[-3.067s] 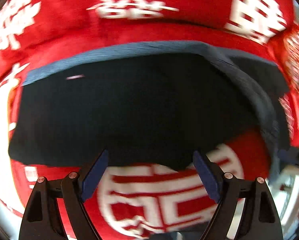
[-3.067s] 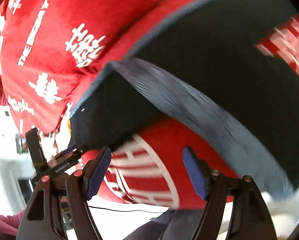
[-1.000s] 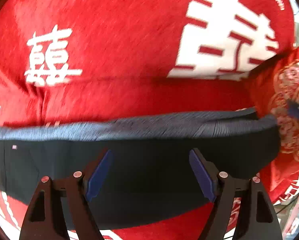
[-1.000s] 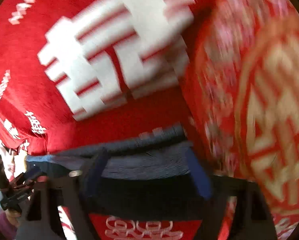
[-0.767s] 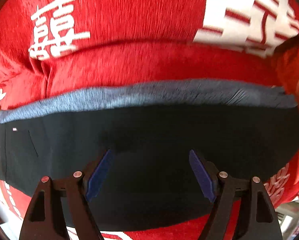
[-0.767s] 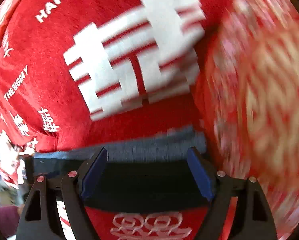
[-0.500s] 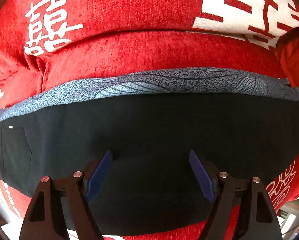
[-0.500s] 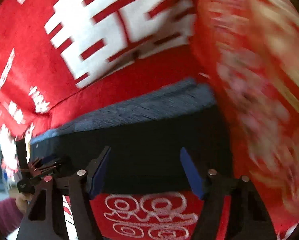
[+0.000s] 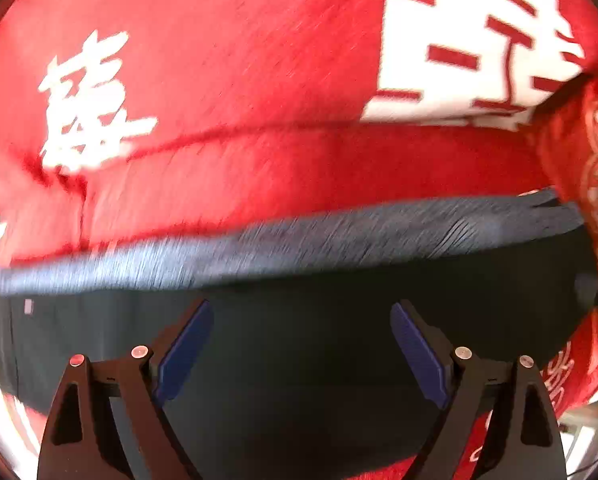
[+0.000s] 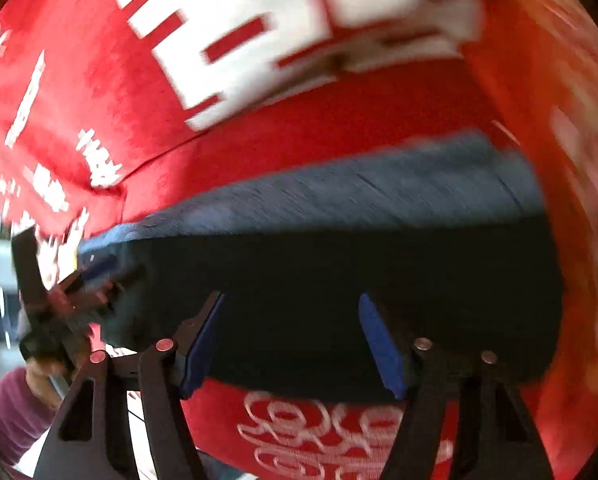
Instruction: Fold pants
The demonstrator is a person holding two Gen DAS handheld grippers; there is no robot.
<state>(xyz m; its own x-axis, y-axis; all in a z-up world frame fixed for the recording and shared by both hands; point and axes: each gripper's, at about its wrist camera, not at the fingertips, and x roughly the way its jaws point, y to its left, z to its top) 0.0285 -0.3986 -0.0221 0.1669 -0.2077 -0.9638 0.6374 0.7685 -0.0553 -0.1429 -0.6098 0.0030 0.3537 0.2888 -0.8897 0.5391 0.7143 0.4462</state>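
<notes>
The dark pants [image 9: 339,340] lie folded into a wide band across a red cover [image 9: 239,80] printed with big white characters, their grey patterned waistband [image 9: 299,240] running along the edge at twelve o'clock. In the left wrist view a small pale tag [image 9: 28,306] sits on the fabric toward nine o'clock. In the right wrist view the band fills the middle, with the waistband [image 10: 379,184] above it and more red cloth with white looping print [image 10: 339,436] below at six o'clock.

The left tongs [image 9: 301,338] hang over the dark fabric with their blue pads [image 9: 183,350] spread far apart; the jaws are opening and nothing is pinched between them. The right tongs [image 10: 291,336] also stand released above the pants, blue pads [image 10: 381,346] apart, gripping nothing.

At nine o'clock in the right wrist view the left tongs [image 10: 99,276] appear again by the end of the band, held by a hand [image 10: 45,376] with a purple sleeve [image 10: 7,412]. A red cushion with pale ornament [image 9: 595,184] lies at three o'clock beside the pants.
</notes>
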